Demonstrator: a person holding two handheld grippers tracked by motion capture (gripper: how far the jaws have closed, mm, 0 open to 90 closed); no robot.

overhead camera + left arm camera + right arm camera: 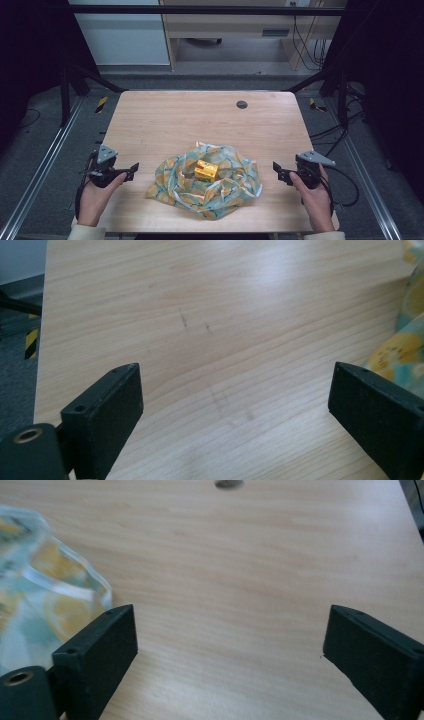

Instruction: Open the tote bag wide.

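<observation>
A crumpled cloth (pixel 207 187) printed with teal and orange slices lies near the table's front edge. A small yellow-orange box (pixel 206 171) sits in its middle. My left gripper (pixel 131 170) hovers just left of the cloth, open, with nothing between its jaws. My right gripper (pixel 278 172) is just right of the cloth, open and empty too. In the left gripper view (pixel 235 400) the cloth's edge (pixel 400 350) shows at the right. In the right gripper view (pixel 230 640) the cloth (pixel 45 590) shows at the left.
The light wooden table (pixel 200 120) has a round dark grommet (pixel 242 104) at the back centre, also the grommet (pixel 229 483) in the right gripper view. Metal rails and cables run along the floor on both sides. A cabinet stands beyond the table.
</observation>
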